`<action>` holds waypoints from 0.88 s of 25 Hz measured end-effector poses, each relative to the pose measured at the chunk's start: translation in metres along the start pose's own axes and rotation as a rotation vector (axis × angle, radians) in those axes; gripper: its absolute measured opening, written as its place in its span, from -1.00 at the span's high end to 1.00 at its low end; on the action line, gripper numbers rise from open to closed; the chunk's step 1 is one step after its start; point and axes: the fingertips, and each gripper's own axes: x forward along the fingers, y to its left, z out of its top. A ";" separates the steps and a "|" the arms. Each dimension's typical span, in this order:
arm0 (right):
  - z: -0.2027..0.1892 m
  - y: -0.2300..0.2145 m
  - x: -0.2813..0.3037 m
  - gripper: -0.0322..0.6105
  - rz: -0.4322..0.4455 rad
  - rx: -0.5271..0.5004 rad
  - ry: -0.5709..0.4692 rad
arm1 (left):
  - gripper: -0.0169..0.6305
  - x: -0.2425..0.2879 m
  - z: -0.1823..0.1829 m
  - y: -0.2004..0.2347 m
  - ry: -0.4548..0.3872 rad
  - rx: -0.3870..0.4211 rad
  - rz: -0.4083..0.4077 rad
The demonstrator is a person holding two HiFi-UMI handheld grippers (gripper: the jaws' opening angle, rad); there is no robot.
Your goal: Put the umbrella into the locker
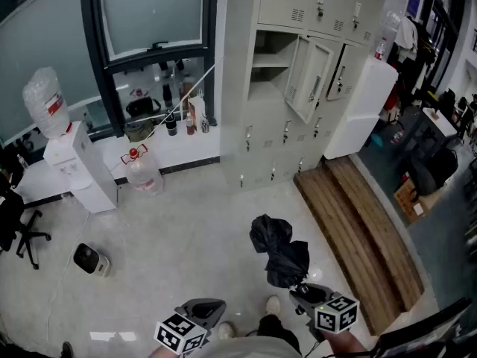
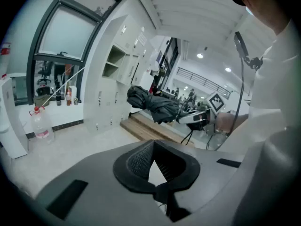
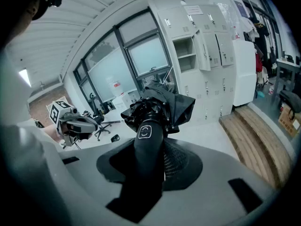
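Black crumpled-fabric umbrella [image 1: 279, 248] in right tool [image 1: 305, 292]

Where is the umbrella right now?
The umbrella sits lower right of centre in the head view, handle clamped in the right gripper, over the floor short of the lockers, left of the wooden platform.

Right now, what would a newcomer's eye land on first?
The black folded fabric umbrella, gripped by its handle in the right claw, juts out over the pale floor at bottom centre of the head view. Beyond it stands the tall grey metal locker bank, with open doors on its upper compartments. The left claw holds nothing.
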 end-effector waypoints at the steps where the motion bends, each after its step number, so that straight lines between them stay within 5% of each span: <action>1: -0.003 0.003 -0.001 0.45 -0.003 -0.002 0.003 | 0.91 -0.002 -0.001 -0.001 -0.004 0.001 -0.002; 12: 0.006 -0.003 -0.005 0.45 -0.039 0.009 -0.016 | 0.91 0.003 0.007 -0.007 -0.030 -0.012 -0.036; 22: 0.063 -0.080 0.009 0.45 -0.013 -0.009 -0.024 | 0.91 0.062 0.069 0.002 -0.039 -0.002 0.012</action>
